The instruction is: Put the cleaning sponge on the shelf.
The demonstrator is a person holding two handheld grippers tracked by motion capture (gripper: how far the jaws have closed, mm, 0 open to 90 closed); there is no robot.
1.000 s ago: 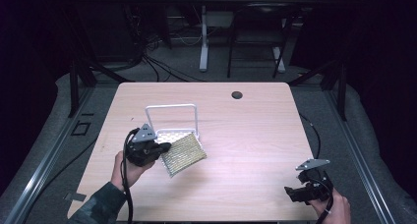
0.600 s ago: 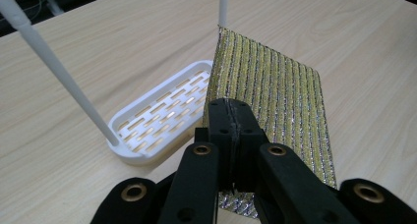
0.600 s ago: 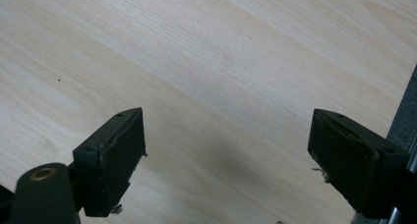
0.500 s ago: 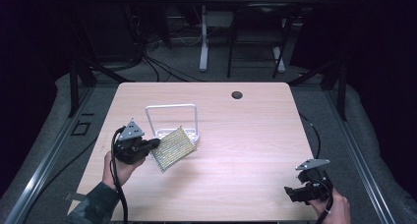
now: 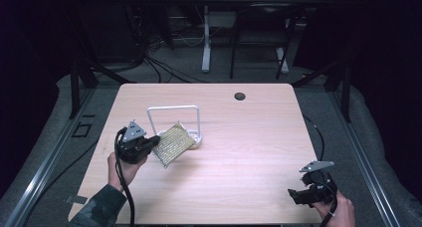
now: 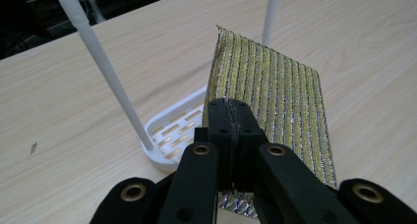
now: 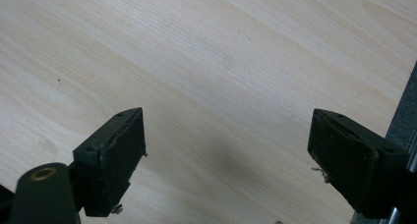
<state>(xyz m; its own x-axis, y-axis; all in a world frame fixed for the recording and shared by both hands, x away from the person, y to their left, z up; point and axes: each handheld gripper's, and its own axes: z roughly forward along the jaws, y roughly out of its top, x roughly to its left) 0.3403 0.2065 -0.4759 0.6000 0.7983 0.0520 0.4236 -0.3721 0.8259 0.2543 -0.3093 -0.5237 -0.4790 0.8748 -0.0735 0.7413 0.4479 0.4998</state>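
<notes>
Left gripper view: cloth (image 6: 275, 101) between left tool (image 6: 231, 111) jaws

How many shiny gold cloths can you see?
1. The shiny gold cloth is pinched in the left gripper, held up just in front of the white rack on the table. None sits by the right gripper, whose jaws stand open.

Bright lit table (image 5: 239, 137), dark surroundings, soft shadows, slight blur
</notes>
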